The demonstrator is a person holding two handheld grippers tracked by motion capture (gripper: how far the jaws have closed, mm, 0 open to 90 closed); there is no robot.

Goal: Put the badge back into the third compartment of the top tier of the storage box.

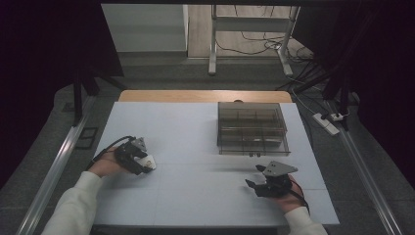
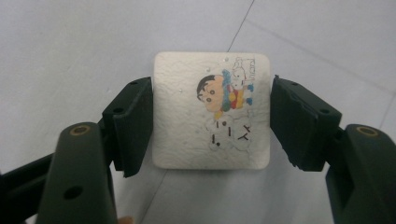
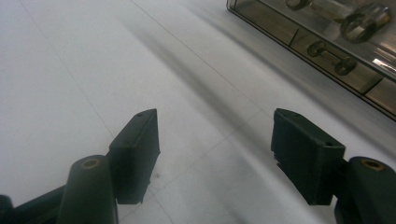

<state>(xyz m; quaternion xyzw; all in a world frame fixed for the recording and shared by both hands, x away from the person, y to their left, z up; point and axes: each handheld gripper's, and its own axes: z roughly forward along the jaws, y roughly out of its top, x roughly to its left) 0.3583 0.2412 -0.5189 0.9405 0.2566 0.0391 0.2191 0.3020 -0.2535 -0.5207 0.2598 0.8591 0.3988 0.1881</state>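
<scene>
White cartoon card (image 2: 211, 116) between left gripper (image 2: 211, 122) jaws, touching both.

One white square card (image 2: 212, 109); one smoky compartment box (image 1: 252, 129); two hand-held grippers: left (image 1: 146, 164), right (image 1: 253, 176).

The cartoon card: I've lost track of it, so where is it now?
The cartoon card sits between the left gripper's jaws at the table's left side, over the white tabletop, well away from the compartment box at far right.
</scene>
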